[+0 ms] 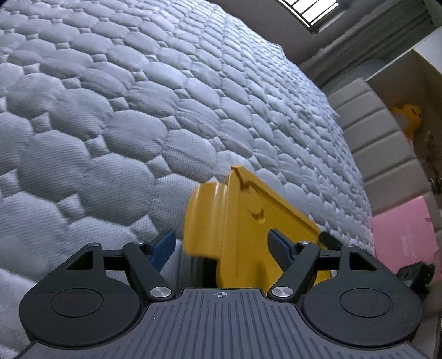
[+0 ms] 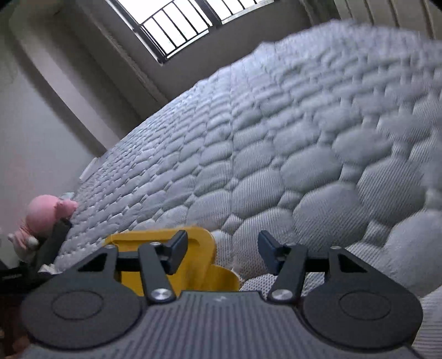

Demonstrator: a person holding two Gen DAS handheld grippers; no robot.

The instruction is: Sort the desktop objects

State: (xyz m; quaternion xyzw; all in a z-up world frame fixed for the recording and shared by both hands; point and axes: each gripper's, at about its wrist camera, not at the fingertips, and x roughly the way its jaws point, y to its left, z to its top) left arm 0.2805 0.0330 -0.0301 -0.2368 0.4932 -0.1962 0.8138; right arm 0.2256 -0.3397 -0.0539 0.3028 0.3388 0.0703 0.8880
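Note:
A yellow plastic tool (image 1: 237,229) with a round body and a flat angular handle sits between the blue pads of my left gripper (image 1: 223,245), above a grey quilted mattress (image 1: 110,110). The jaws stand wide, the right pad against the tool's side and the left pad with a small gap, so the grip is unclear. In the right wrist view the same yellow tool (image 2: 193,256) lies low left, behind the left finger of my right gripper (image 2: 222,248). My right gripper is open and empty over the mattress (image 2: 304,138).
A padded beige headboard (image 1: 381,132), a cardboard box with a yellow duck toy (image 1: 408,116) and a pink box (image 1: 403,243) stand at the right. A pink plush toy (image 2: 47,215) sits at the mattress edge on the left. A barred window (image 2: 179,24) is behind.

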